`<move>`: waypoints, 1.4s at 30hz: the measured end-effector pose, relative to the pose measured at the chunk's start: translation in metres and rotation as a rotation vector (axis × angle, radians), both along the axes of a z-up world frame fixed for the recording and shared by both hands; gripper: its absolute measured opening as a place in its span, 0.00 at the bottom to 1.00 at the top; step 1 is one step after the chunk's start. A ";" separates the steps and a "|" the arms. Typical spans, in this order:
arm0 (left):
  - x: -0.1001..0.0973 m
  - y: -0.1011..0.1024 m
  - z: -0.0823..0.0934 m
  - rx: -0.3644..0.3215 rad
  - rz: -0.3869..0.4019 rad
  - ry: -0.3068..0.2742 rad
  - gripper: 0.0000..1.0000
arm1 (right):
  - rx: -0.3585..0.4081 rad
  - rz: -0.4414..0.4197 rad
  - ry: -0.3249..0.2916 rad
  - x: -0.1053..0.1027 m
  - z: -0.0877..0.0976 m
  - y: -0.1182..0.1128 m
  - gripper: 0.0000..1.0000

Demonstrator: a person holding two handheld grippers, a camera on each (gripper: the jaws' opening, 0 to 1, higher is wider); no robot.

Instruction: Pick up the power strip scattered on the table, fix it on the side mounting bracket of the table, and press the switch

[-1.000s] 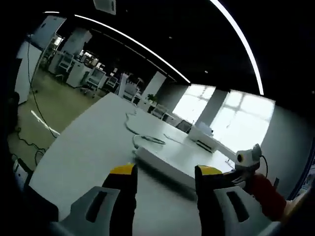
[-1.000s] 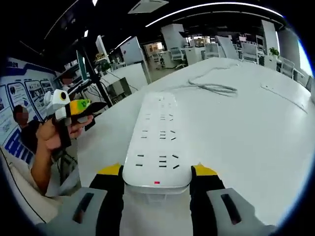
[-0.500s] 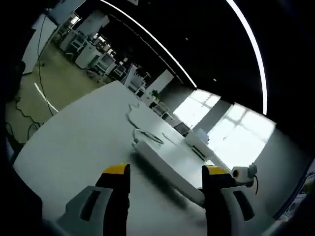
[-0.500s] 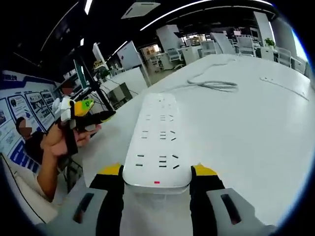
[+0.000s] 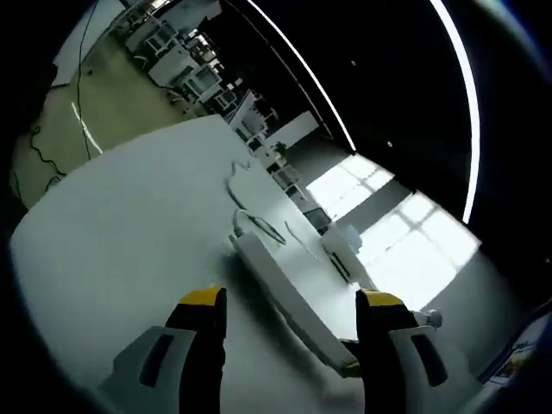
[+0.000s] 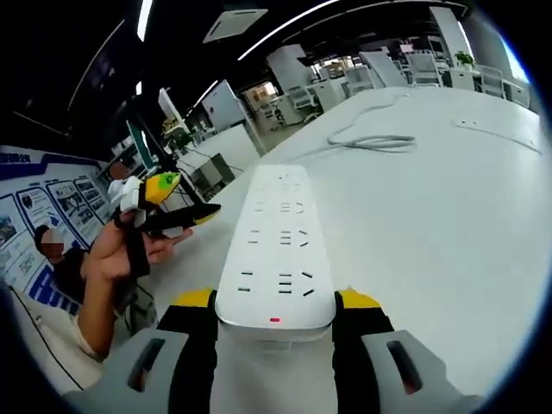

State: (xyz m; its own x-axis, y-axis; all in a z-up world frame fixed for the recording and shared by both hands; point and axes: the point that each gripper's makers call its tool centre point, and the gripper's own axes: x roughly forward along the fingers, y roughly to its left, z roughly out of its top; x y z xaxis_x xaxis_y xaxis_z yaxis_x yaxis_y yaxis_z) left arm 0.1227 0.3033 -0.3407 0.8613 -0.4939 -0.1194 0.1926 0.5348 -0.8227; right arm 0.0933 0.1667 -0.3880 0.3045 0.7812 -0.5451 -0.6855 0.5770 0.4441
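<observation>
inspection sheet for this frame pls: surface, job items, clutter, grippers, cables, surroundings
Surface: white table, mostly bare.
Job's things: white power strip, lifted at its near end; mounting bracket not made out.
Clutter: white box-like item at far edge.
Grippers: right gripper shut on the strip's end; left gripper open, holding nothing.
Cables: the strip's cord lies coiled on the table.
Surroundings: open office with desks, ceiling light strips, windows, wall posters.

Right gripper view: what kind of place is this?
Probably an open-plan office or lab: rows of desks and chairs in the background, poster boards on a wall, and a big white table carrying the power strip.
</observation>
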 end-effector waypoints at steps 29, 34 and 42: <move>0.048 0.001 -0.026 -0.099 -0.096 0.152 0.64 | 0.075 -0.027 0.045 0.000 0.000 0.004 0.48; 0.052 -0.001 -0.024 -0.123 -0.121 0.181 0.64 | 0.065 -0.024 0.037 -0.001 -0.001 0.005 0.48; 0.070 0.006 -0.027 -0.099 -0.137 0.195 0.64 | 0.071 -0.031 0.040 -0.003 -0.001 0.008 0.48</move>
State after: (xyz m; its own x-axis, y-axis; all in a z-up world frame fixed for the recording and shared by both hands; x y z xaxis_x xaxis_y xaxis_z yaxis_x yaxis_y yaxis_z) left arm 0.1931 0.3089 -0.3679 0.7510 -0.6218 -0.2222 0.0899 0.4296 -0.8985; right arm 0.0908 0.1752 -0.3891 0.3081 0.8086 -0.5012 -0.6486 0.5640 0.5112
